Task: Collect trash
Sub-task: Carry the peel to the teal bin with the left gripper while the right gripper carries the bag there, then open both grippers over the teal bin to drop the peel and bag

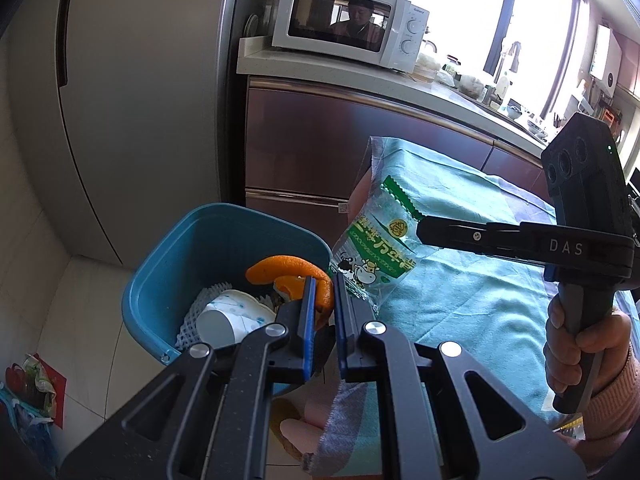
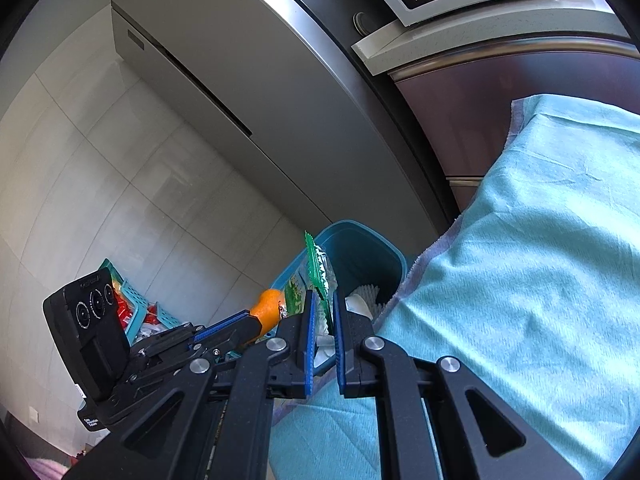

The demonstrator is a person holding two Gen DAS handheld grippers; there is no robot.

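My left gripper is shut on a curl of orange peel, which hangs over the open blue bin. In the bin lie a white paper cup and a white foam net. My right gripper comes in from the right, held by a hand, shut on a green-and-white snack wrapper beside the bin's rim. In the right wrist view my right gripper pinches the wrapper edge-on above the bin. The left gripper holds the peel just to its left.
A table under a teal cloth borders the bin on the right. Behind the bin stand a grey fridge and brown cabinets with a white microwave on the counter. A teal basket of items sits on the tiled floor.
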